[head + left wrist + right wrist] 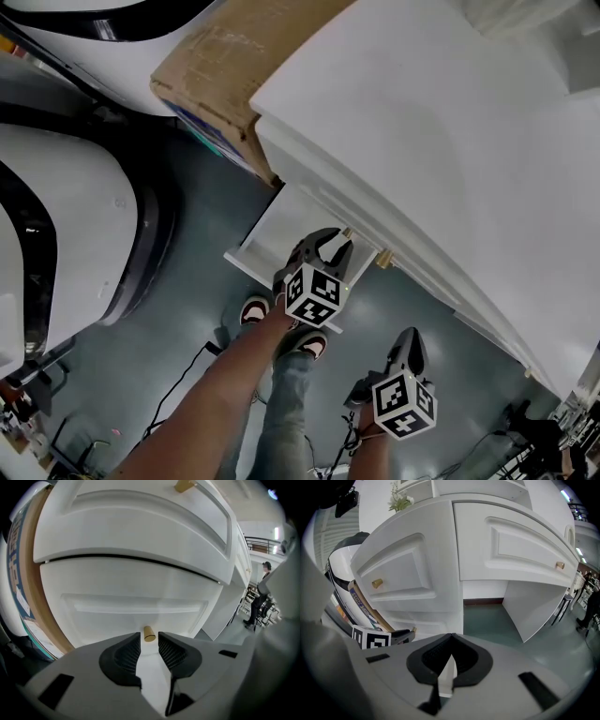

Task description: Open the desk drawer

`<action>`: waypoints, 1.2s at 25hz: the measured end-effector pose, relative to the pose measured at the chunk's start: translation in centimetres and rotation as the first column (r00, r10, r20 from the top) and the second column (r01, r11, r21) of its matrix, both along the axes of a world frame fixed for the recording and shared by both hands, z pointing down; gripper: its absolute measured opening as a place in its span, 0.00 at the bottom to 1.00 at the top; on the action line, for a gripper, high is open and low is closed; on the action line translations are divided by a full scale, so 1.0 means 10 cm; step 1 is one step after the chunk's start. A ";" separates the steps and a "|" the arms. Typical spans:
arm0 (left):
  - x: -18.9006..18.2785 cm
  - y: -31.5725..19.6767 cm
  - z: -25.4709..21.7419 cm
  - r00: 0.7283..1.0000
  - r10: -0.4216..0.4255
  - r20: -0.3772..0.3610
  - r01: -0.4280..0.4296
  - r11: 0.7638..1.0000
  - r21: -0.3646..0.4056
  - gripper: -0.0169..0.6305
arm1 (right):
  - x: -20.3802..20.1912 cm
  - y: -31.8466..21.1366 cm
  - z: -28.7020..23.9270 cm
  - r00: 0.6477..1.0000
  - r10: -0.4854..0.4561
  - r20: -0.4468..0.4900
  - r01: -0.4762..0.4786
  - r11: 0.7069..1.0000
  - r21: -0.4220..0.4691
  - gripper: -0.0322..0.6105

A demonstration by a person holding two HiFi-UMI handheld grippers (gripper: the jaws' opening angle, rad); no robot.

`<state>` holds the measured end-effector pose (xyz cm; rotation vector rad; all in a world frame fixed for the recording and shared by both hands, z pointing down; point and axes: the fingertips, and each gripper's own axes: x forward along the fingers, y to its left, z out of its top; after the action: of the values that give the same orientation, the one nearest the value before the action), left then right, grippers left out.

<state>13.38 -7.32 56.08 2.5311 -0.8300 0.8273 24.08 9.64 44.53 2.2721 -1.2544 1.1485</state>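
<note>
My left gripper (149,641) is released. Its two ribbed jaws stand apart with the little wooden knob (149,633) of the drawer (136,604) sitting in the gap at their tips. I can see a sliver of space on either side of the knob, so the pads are not pinching it. My right gripper (451,639) is clenched on nothing, with its jaw tips meeting. It hangs lower and off to the side, clear of the furniture.

Just past the left jaws is the drawer's white front with its recessed panel. In the head view this drawer juts out from the desk (450,141), low down at the desk's left end, right above my shoes (255,309). Over it, across a dark seam, is the upper drawer (131,522), which has a second knob (184,485) at the top of the picture.

A flat cardboard box (220,80) leans against the desk's left side. The right gripper view looks across the grey-green floor (487,620) into the open kneehole. Far off to the right in the left gripper view stands a person (262,595).
</note>
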 end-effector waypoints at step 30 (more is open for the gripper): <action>0.11 -0.10 0.06 0.997 -0.065 0.042 0.065 0.998 0.007 0.16 | 0.17 0.05 0.08 1.000 -0.014 0.006 0.014 1.000 -0.012 0.06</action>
<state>14.43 -8.31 56.66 2.4848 -0.9243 0.8608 25.73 10.10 45.36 2.2492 -1.2607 1.1558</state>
